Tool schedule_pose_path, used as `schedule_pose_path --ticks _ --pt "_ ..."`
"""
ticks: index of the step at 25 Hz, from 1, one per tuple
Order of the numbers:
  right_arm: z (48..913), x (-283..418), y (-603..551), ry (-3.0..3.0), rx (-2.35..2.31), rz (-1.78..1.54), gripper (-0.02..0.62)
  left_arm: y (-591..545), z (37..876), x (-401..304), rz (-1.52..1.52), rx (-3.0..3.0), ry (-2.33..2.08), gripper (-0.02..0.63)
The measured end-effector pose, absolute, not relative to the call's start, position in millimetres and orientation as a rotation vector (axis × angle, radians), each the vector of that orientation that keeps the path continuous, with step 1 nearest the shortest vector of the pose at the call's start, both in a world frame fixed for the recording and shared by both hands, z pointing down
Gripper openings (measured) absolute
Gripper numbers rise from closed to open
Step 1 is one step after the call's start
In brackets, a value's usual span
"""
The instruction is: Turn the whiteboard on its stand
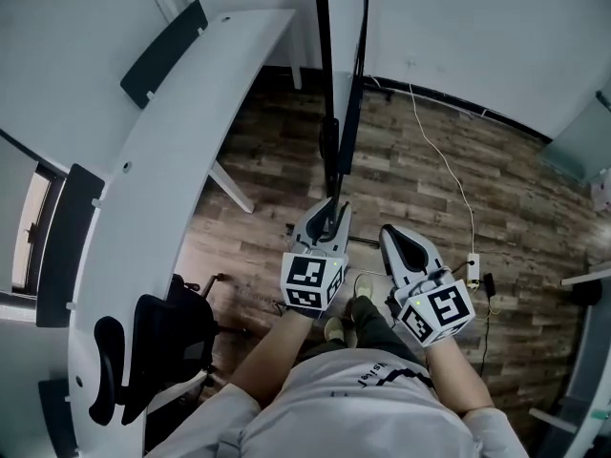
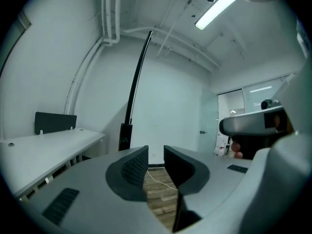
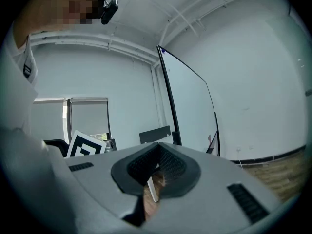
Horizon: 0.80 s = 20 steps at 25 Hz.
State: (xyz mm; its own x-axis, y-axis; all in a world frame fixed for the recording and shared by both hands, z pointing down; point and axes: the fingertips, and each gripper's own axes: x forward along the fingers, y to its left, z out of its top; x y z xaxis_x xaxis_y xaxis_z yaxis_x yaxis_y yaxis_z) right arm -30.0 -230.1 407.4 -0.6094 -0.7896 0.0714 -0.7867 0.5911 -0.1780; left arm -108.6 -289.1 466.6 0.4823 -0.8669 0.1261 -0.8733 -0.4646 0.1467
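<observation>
Whiteboard [image 1: 326, 84] is large, rigid, likely top-heavy; best gripped at its dark frame edge. Left gripper [image 1: 330, 210] slightly spread, empty; right gripper [image 1: 395, 235] pressed together, empty.

**An office, by the look of it**

I'm standing in an office. A long white desk [image 1: 172, 160] has dark divider screens [image 1: 164, 53] fixed along it, and a black swivel chair [image 1: 167, 337] sits beside it. There is a whiteboard [image 3: 190, 106] on a stand, wood-plank floor [image 1: 430, 189], plain white walls [image 1: 458, 17] and a strip light [image 2: 217, 11] overhead.
</observation>
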Motion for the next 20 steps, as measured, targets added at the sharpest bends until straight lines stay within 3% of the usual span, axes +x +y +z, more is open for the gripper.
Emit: schedule_pose_path --ticks 8,20 --pt "399 -32 -304 2.844 -1.257 -0.266 0.012 -369 517 -112 0.157 2.464 -1.64 0.192" --pt "423 -35 -375 2.922 -1.133 -0.373 0.012 -459 567 -130 0.269 2.318 -1.764 0.238"
